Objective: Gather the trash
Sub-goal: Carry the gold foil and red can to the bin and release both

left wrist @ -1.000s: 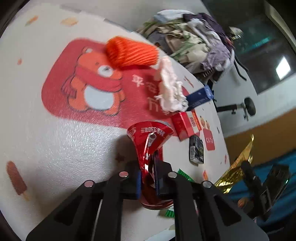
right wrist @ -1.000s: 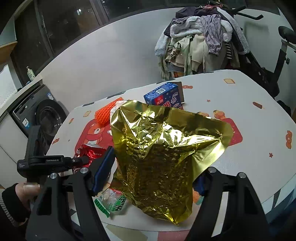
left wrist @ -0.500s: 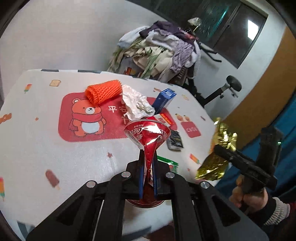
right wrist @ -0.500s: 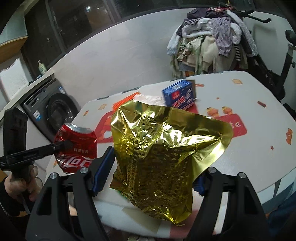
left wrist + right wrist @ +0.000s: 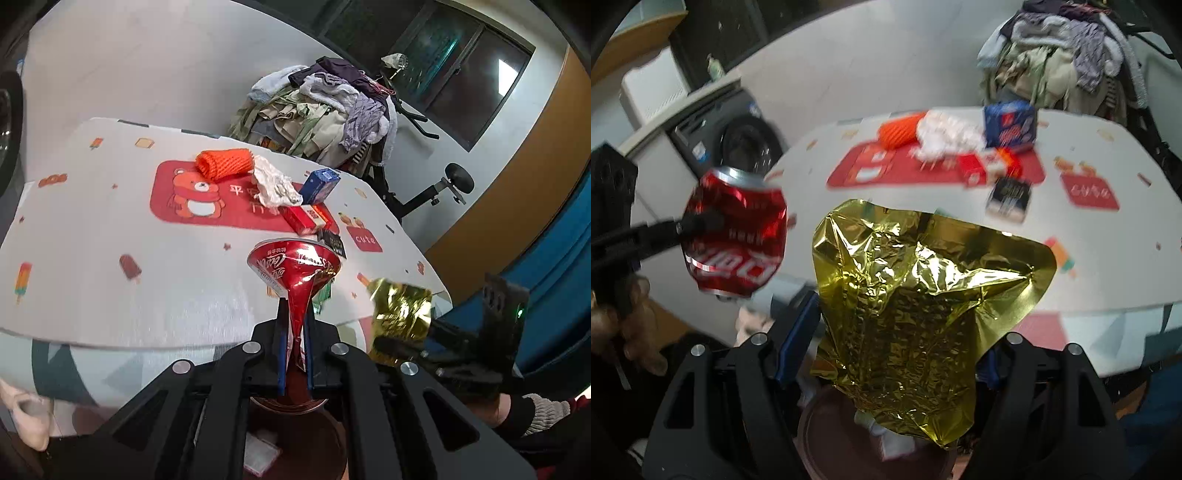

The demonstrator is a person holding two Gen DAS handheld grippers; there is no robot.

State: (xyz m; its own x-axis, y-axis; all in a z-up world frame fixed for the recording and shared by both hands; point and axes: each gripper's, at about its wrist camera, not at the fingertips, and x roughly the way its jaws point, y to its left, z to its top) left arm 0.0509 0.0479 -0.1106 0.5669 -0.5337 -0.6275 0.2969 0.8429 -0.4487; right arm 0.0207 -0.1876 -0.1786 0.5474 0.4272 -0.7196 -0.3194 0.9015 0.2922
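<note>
The left gripper (image 5: 295,354) pinches a crushed red soda can (image 5: 295,273) off the table edge; only the right wrist view shows its logo side. The right gripper (image 5: 890,354) clamps a crinkled gold foil bag (image 5: 916,295) above a dark round bin (image 5: 831,443)

The right tool (image 5: 886,354) grips a crumpled gold foil bag (image 5: 919,291). Beside it, the left tool (image 5: 698,223) pinches a crushed red can (image 5: 737,236) off the bench (image 5: 1108,258). A blue carton (image 5: 1010,123) stands near the far edge.
</note>
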